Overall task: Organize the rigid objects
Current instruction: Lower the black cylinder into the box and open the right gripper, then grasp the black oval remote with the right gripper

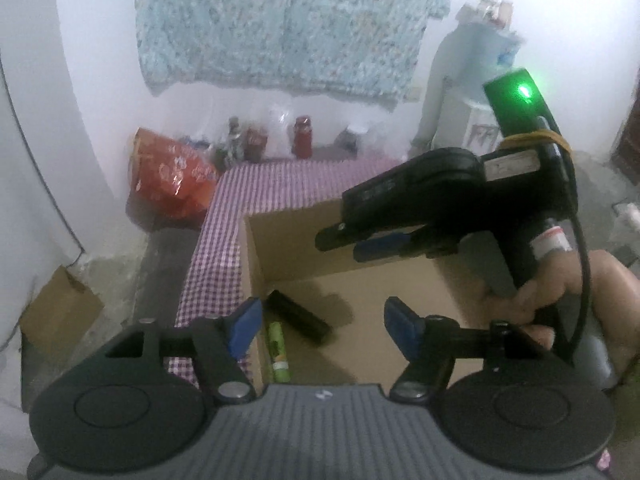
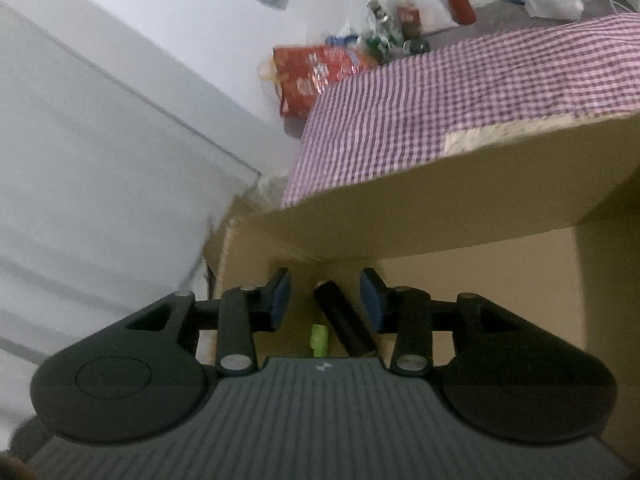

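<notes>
Partly hidden behind the left gripper (image 1: 320,320), the green tube (image 1: 277,350) is seen lying on the floor of the cardboard box (image 1: 256,256), against its left wall; its label cannot be read. Just beside it a black cylinder (image 1: 298,317) lies at a slant on the box floor, its near end cut off in the right wrist view by the gripper body. The left gripper's blue pads are spread apart with nothing between them. The right gripper (image 2: 326,300) is likewise released, its pads standing either side of the black cylinder (image 2: 344,320) without touching it; from the left wrist view it is seen held over the box by a hand (image 1: 532,300). The box stands on a purple checked cloth (image 1: 280,184). Blurred bottles and a red jar (image 1: 303,136) are lined up along the white wall, beside a red printed bag (image 1: 172,176). A pale patterned fabric (image 1: 288,20) is hung above.
</notes>
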A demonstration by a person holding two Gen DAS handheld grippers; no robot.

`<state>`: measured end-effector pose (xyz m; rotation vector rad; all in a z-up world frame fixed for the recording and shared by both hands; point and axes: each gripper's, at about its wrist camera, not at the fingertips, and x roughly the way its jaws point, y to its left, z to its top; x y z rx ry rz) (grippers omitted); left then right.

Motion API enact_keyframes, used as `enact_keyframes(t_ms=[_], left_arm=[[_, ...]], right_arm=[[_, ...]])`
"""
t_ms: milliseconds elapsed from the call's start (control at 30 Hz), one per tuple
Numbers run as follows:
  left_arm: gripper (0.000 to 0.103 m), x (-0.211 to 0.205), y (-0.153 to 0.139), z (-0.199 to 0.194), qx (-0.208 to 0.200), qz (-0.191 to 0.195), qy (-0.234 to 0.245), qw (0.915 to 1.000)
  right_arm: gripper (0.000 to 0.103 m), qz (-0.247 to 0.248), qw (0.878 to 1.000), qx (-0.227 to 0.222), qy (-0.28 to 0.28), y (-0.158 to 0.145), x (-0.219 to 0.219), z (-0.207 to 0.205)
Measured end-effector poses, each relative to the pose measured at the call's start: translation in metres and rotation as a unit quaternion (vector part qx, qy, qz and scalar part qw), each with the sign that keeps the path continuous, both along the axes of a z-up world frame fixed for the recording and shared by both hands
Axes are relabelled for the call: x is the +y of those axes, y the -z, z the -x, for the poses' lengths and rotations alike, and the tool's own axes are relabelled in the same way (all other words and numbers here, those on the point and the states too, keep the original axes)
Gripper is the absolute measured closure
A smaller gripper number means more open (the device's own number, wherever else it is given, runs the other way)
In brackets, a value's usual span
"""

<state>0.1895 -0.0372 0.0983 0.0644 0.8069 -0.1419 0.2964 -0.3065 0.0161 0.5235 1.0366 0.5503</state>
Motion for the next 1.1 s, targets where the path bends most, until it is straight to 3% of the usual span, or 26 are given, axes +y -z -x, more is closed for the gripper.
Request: enact_keyframes(t_ms=[200, 333, 467, 600, 700, 800, 900, 1000, 1100], left_arm=[[0.028, 0.000, -0.017, 0.036, -0.028, 0.021, 0.023, 0.9991], [0.026, -0.005, -0.021, 0.066, -0.041, 0.043, 0.058, 0.9965], [0.021, -0.020, -0.010, 0.093, -0.040, 0.054, 0.111, 0.9916], [0.021, -0.047, 0.018, 0.114, -0.008, 0.051, 0.178, 0.9828], [0.021, -0.072, 0.045, 0.126, 0.014, 0.042, 0.223, 0.9739], [0.022, -0.096, 0.072, 0.137, 0.033, 0.022, 0.250, 0.9675], [0.033, -0.121, 0.098, 0.139, 0.053, -0.014, 0.264, 0.9629], [0.039, -0.140, 0.116, 0.137, 0.058, -0.044, 0.272, 0.9597], [0.045, -0.155, 0.126, 0.131, 0.059, -0.057, 0.277, 0.9574]], right_arm=[[0.064, -0.067, 0.997, -0.031, 0.018, -0.035, -0.056, 0.046], [0.059, -0.120, 0.990, -0.072, 0.017, -0.062, -0.105, 0.118], [0.052, -0.137, 0.983, -0.116, 0.036, -0.067, -0.154, 0.199], [0.050, -0.114, 0.982, -0.122, 0.089, -0.036, -0.197, 0.265], [0.049, -0.091, 0.981, -0.086, 0.149, 0.005, -0.218, 0.300], [0.049, -0.095, 0.977, -0.038, 0.188, 0.051, -0.224, 0.314], [0.050, -0.094, 0.971, 0.015, 0.218, 0.093, -0.224, 0.321], [0.054, -0.104, 0.968, 0.040, 0.225, 0.113, -0.229, 0.326], [0.057, -0.101, 0.968, 0.046, 0.226, 0.114, -0.228, 0.330]])
